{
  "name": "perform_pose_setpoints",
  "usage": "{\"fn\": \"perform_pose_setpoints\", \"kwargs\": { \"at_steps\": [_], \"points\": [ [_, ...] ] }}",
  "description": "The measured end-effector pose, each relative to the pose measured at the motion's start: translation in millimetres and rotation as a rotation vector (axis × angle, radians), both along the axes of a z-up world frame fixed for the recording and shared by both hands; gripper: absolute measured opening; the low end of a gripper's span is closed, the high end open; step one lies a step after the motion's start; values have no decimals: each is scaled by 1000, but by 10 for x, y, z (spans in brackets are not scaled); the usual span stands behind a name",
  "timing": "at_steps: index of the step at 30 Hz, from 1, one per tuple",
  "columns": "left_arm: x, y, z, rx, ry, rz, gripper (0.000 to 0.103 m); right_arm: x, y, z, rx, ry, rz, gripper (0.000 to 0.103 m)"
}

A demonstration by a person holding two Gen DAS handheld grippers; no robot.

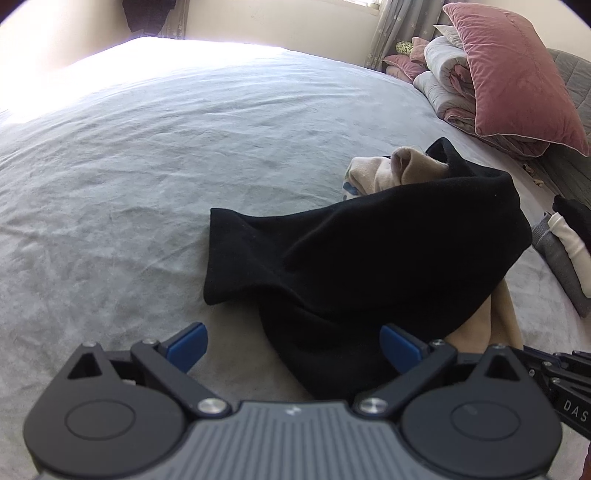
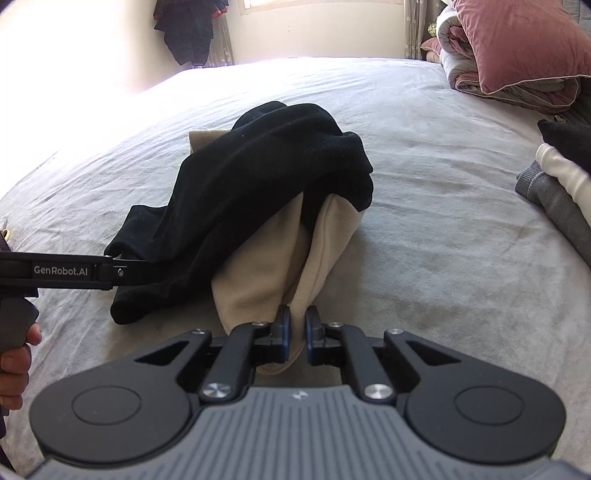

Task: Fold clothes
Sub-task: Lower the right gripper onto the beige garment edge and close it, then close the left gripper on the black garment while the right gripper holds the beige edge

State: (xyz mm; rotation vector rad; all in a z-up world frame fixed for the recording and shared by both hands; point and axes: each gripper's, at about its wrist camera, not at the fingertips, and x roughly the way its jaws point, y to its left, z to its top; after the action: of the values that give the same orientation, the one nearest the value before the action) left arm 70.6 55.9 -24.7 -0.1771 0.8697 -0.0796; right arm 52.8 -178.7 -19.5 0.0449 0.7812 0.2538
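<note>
A black garment [image 1: 369, 251] lies crumpled on the bed over a beige garment [image 1: 406, 166]. My left gripper [image 1: 295, 347] is open, its blue pads wide apart at the near edge of the black cloth, and I cannot tell whether either pad touches it. In the right wrist view the black garment [image 2: 258, 177] drapes over the beige garment [image 2: 266, 273]. My right gripper [image 2: 298, 325] is shut on a fold of the beige cloth at its near end. The left gripper's finger [image 2: 122, 273] reaches in from the left against the black cloth.
The bed has a pale grey sheet [image 1: 147, 147]. A folded stack of grey, white and black clothes [image 2: 554, 192] sits at the right. A pink pillow [image 1: 517, 85] rests on a rolled duvet [image 1: 443, 74] at the back right. Dark clothes [image 2: 188, 33] hang by the window.
</note>
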Motion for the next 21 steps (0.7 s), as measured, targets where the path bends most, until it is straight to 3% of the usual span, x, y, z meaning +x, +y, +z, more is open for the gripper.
{"fn": "perform_pose_setpoints", "kwargs": {
  "at_steps": [5, 7, 8, 15, 17, 19, 21],
  "points": [
    [66, 42, -41, -46, 24, 2, 97, 23, -33, 32, 20, -44, -1, 26],
    [91, 43, -58, -62, 31, 1, 94, 16, -47, 58, 23, -71, 2, 56],
    [104, 42, -67, -69, 34, 2, 94, 10, -55, 69, 24, -85, 2, 60],
    [147, 35, -75, -76, 24, 14, 81, 43, -83, 41, 25, -91, -14, 61],
    [152, 46, -75, -70, 22, 20, 73, 52, -77, 28, 29, -87, -17, 61],
    [147, 81, -72, -72, 21, 32, 56, 48, -58, 34, 31, -92, -18, 62],
    [141, 129, -68, -84, 23, 45, 49, 36, -35, 49, 31, -101, -19, 63]
  ]
}}
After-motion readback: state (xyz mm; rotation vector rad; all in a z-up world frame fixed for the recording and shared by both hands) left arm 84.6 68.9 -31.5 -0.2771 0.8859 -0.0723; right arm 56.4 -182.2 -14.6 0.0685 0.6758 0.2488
